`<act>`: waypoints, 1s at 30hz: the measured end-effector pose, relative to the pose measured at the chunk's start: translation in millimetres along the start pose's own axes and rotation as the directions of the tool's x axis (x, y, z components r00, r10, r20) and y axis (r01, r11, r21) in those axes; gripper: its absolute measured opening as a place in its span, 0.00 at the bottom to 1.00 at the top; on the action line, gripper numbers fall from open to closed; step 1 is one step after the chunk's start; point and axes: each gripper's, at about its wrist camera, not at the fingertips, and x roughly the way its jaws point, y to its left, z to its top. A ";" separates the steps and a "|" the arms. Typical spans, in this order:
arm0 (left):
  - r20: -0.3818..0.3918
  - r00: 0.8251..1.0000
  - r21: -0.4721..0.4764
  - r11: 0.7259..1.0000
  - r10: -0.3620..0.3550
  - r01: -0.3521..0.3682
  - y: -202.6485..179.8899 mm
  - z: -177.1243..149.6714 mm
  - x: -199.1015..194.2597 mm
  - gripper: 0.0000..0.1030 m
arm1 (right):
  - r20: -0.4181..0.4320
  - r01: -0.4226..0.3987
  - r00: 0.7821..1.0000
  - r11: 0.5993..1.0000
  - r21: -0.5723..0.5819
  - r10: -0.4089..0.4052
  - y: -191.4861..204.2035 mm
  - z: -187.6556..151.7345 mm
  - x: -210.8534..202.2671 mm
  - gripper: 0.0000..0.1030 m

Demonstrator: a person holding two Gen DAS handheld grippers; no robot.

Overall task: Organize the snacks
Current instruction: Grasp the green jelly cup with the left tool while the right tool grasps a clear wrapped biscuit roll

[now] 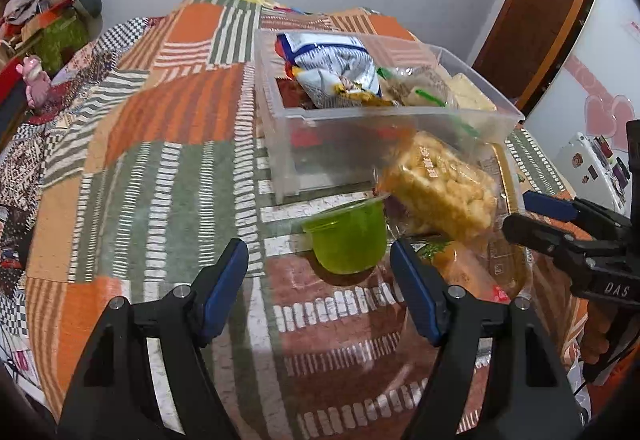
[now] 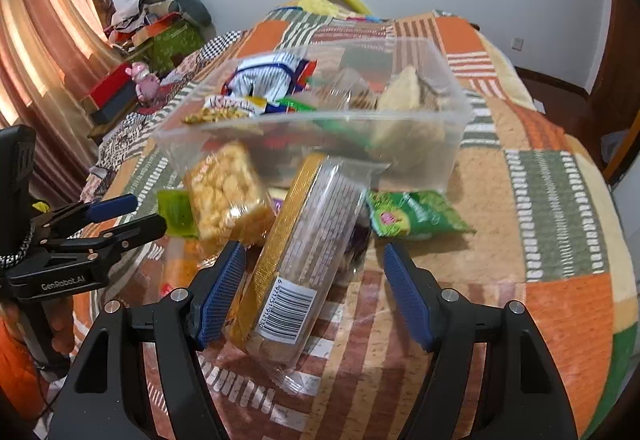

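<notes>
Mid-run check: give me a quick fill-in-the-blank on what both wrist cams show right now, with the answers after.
1. The jelly cup ahead of the left gripper is ____ in colour.
2. The clear plastic bin already holds several ____.
3. The barcoded cracker pack lies between the fingers of the ____ gripper.
4. The jaws of both grippers stand ____.

Missing words: green; snacks; right; open

**Snack pile, half sorted**

Clear plastic bin sits on the bed with a blue-white chip bag and other packets inside. Out front: a green jelly cup upright, a puffed snack bar leaning on the bin, a long cracker pack, and a green bag lying flat.
</notes>
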 end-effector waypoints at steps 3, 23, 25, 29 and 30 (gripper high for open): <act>-0.008 1.000 -0.017 1.000 -0.016 0.015 -0.9 2.9 8.8 0.70 | -0.020 -0.015 1.000 1.000 0.003 0.015 -1.6 -1.4 6.1 0.57; 0.016 1.000 0.000 1.000 0.010 -0.010 -9.7 9.0 10.3 0.44 | 0.034 -0.032 0.999 0.999 0.032 0.031 -9.3 -7.8 -5.4 0.31; 0.034 0.999 0.001 1.000 0.017 -0.017 -8.5 10.3 1.9 0.44 | 0.047 -0.030 0.999 0.999 0.036 0.028 -10.6 -7.0 -10.2 0.31; 0.091 0.996 0.000 1.000 0.023 -0.023 -8.9 18.7 -17.7 0.44 | 0.082 -0.021 0.996 0.999 0.037 0.018 -12.5 -2.3 -21.3 0.31; 0.105 0.994 0.000 1.000 0.023 -0.023 -9.3 21.2 -22.6 0.44 | 0.093 -0.021 0.996 0.999 0.037 0.017 -12.7 -0.2 -24.4 0.31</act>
